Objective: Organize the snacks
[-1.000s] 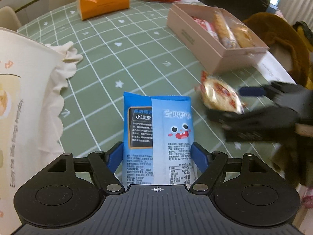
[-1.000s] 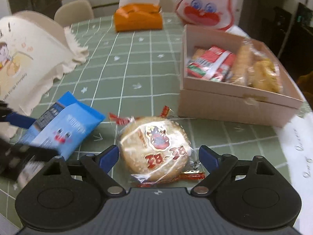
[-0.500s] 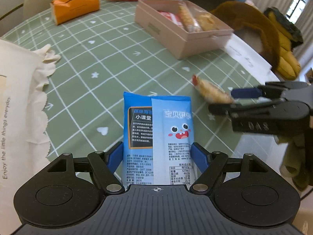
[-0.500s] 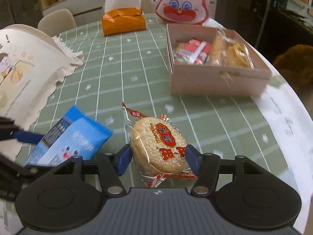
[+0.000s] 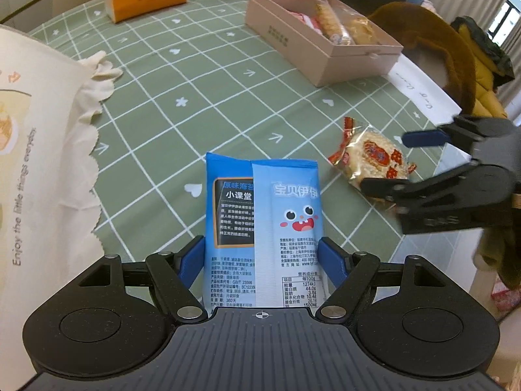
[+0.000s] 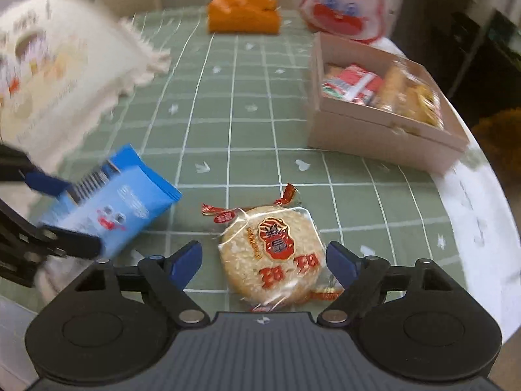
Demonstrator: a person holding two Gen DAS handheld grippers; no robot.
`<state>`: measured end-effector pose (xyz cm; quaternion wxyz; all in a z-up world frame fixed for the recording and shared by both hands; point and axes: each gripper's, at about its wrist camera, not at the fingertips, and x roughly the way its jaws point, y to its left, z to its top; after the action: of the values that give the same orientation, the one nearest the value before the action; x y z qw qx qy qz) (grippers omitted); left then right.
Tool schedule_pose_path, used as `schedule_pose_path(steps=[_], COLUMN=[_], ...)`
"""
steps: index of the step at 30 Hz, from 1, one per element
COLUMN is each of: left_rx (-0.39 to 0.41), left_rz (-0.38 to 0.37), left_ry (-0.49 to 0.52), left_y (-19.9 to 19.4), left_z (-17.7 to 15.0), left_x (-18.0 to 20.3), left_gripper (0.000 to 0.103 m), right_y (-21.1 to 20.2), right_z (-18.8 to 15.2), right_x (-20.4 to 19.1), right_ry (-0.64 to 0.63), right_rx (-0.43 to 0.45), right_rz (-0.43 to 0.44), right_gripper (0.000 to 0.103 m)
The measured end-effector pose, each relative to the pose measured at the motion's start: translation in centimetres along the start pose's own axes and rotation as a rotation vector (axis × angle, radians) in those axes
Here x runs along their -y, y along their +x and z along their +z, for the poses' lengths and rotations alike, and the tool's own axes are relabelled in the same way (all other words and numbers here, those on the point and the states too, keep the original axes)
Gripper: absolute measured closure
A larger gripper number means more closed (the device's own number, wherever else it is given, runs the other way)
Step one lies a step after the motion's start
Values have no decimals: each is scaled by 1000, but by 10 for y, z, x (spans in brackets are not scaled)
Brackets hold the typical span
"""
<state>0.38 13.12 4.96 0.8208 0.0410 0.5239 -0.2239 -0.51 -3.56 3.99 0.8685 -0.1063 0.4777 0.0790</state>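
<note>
Two snacks are in play — the left gripper (image 5: 260,257) still pinches the blue packet (image 5: 263,228), while the right gripper (image 6: 263,260), clamped half a second ago, now spreads around the rice cracker (image 6: 273,254) lying on the table (image 6: 247,130) — regrasp needed before the box (image 6: 381,137).

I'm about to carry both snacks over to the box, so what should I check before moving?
1. Left gripper shut on the blue packet: ok.
2. Right gripper shut on the rice cracker: not ok, the jaws stand open beside it.
3. Cracker lifted off the tablecloth: cannot tell.
4. Space left in the pink box: ok at its near left end.
5. Path across the tablecloth to the box: ok.
</note>
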Motion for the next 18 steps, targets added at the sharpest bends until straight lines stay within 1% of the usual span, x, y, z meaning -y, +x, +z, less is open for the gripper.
schedule_pose_path(steps=[2,3,4,5,6,9,11,13,15,16,17,18], left_rx=[-2,-4,-7,-10,-12,-16,-16,-7,20,47,79,129], left_rz=[3,4,5,4,3,-2,-7,-20,-45,-69,-94,-118], left_ry=[-7,-10,-11,-10,-8,2,7,13,6,-2,-8,-13], left_y=[0,0,0,0,0,1,2,3,0,-5,-11,-19], left_z=[-1,-2,-2,-2,-2,0,2,6,13,20,29,42], left_x=[1,3,4,6,8,14,19,25,29,31,33,36], left_gripper=[23,23,23,23,23,23,23,23,23,23,23,23], right_y=[14,21,26,27,29,27,22,14,0,-8,-21,-35], right_z=[4,5,6,7,7,2,-3,-8,-12,-11,-10,-6], right_x=[-2,-1,2,6,12,26,34,42,51,56,63,71], right_ry=[-56,-64,-61,-37,-4,93,151,203,242,251,264,274], right_rx=[-33,-54,-73,-66,-78,-87,-84,-82,-63,-48,-18,17], right_rz=[-36,-40,-33,-22,4,61,80,79,68,61,51,43], right_gripper=[19,19,17,17,17,21,24,24,24,24,24,24])
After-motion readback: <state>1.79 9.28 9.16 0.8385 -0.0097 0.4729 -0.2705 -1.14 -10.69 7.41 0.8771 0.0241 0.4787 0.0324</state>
